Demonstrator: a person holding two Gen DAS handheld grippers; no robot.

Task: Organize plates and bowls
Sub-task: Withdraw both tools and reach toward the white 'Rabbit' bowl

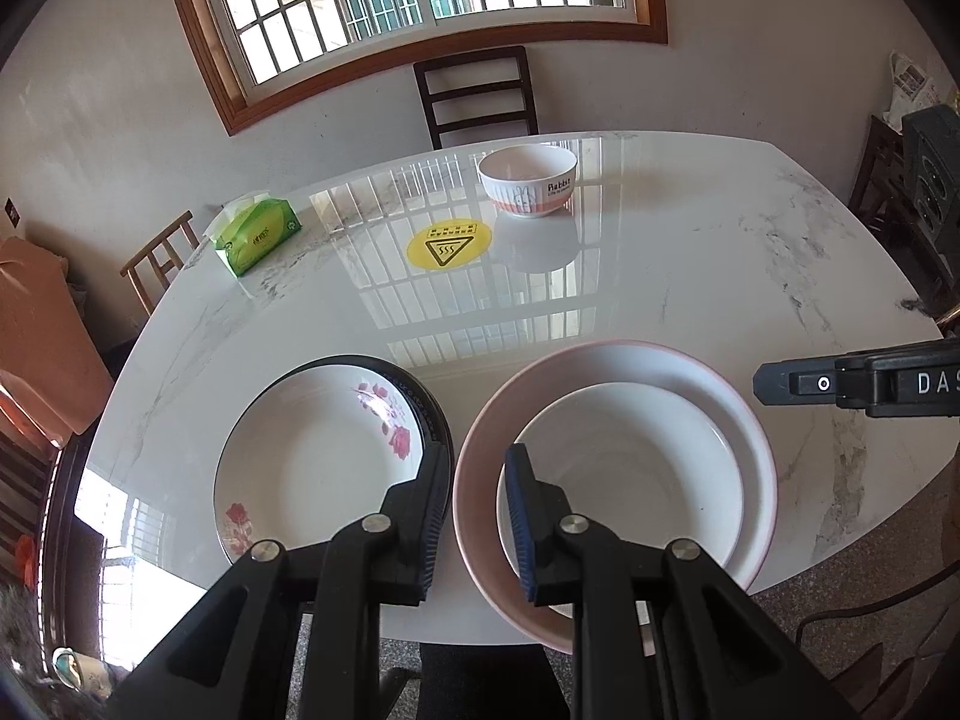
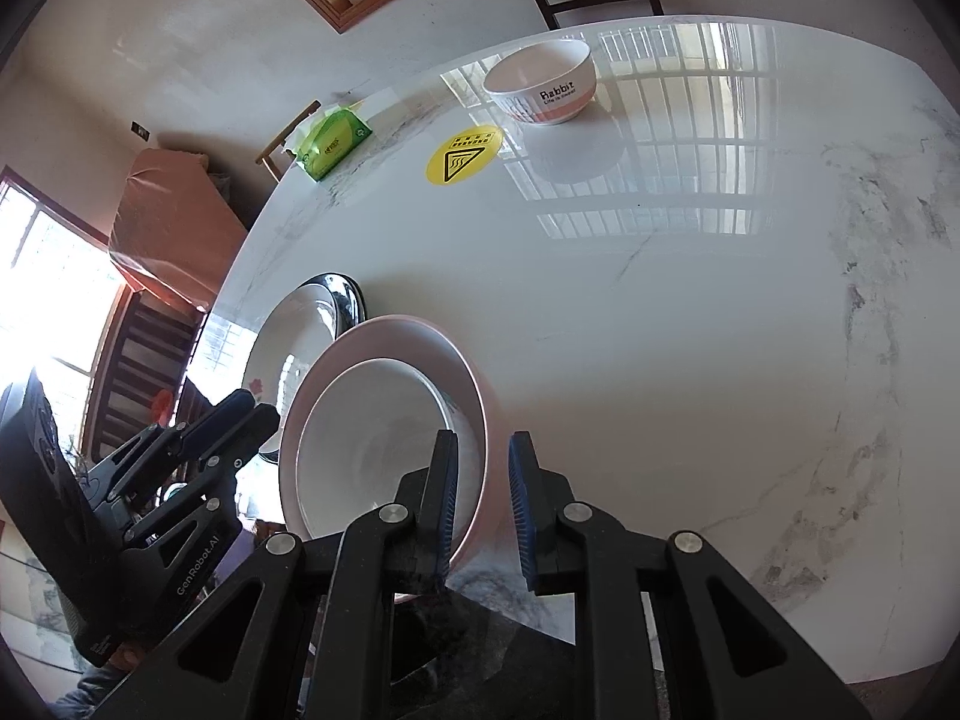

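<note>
On the worktop's near edge, the flowered plate sits left of the pink bowl. The left tool, fingers apart, straddles the gap between them; the right tool, also apart, brackets the bowl's right rim, so it looks nearer.
</note>
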